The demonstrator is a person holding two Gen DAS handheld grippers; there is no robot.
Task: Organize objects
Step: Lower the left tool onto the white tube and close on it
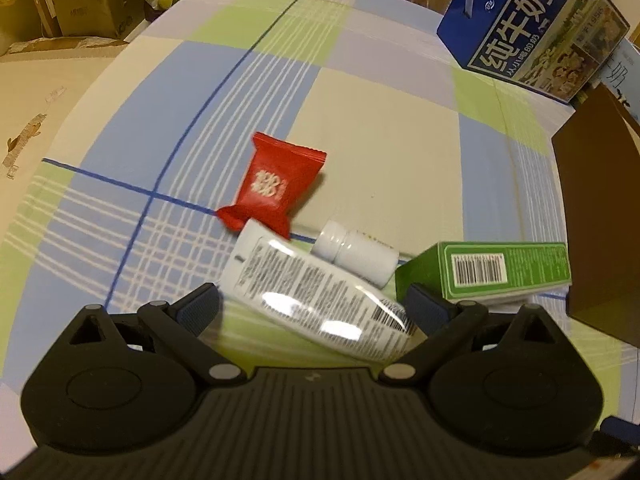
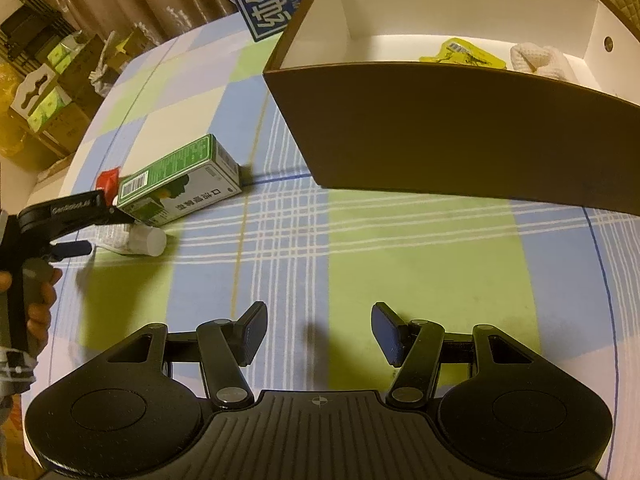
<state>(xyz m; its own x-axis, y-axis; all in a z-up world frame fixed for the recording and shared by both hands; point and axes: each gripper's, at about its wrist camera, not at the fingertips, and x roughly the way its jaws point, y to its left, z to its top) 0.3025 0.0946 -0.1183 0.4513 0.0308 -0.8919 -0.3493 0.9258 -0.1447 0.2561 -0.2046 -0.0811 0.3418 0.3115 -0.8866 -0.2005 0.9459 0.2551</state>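
The left tongs [image 1: 314, 306] stand wide around a white tube [image 1: 316, 294] lying on the checked counter [image 1: 380, 152], beside a red sachet [image 1: 274, 184], white bottle [image 1: 356, 250] and green carton [image 1: 492, 270]. The right tongs [image 2: 320, 334] gape empty before the brown box [image 2: 460, 132].

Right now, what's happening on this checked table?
A person is tidying small items into a brown box. The left gripper has its jaws open around a white tube lying beside a small white bottle, a green carton and a red sachet. The right gripper hangs open and empty before the box.
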